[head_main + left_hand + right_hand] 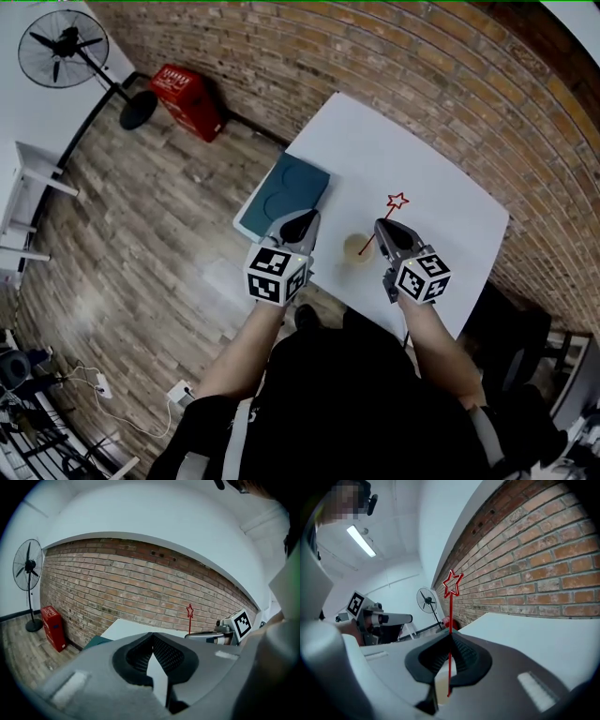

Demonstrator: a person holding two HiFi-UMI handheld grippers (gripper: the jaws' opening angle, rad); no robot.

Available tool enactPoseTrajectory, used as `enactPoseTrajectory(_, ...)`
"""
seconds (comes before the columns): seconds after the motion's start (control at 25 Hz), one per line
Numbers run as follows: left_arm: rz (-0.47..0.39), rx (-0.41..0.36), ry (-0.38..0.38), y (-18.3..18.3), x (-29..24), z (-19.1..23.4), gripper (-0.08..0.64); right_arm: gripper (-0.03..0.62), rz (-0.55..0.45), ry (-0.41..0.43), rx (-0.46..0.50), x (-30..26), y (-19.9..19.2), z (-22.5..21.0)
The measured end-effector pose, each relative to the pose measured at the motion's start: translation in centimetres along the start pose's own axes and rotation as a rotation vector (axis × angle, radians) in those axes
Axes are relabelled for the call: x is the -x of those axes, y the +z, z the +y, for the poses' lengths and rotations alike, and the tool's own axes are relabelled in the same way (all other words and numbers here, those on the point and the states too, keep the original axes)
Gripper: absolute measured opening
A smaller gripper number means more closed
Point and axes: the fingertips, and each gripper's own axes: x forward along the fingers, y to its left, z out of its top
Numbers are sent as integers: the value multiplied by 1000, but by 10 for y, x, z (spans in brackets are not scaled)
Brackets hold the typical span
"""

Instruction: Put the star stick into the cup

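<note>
The red star stick leans over the white table, star end up. Its lower end reaches the tan cup; whether it rests inside I cannot tell. My right gripper is shut on the stick's middle. In the right gripper view the stick runs through the shut right gripper, with the cup below the jaws. My left gripper hovers left of the cup, over the table's near edge. In its own view the left gripper is shut and holds nothing. The star shows there at the right.
A teal tray lies on the table's left end, just beyond the left gripper. A brick wall runs behind the table. On the wooden floor at the left stand a red box and a fan.
</note>
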Motion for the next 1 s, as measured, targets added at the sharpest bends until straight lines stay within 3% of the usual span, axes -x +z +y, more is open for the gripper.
enactPoseTrajectory(0.48,43,46,58,-23,0,22,5,8,140,39,-21,-41,-42,2)
enactPoseTrajectory(0.84,62,73,42,-35,-5,23,6,11,265,40,-72,-41,-70,3)
enactPoseTrajectory(1.0,62,78,35,-36,-5,20,6,55,317,43,-89,-37,-82,3)
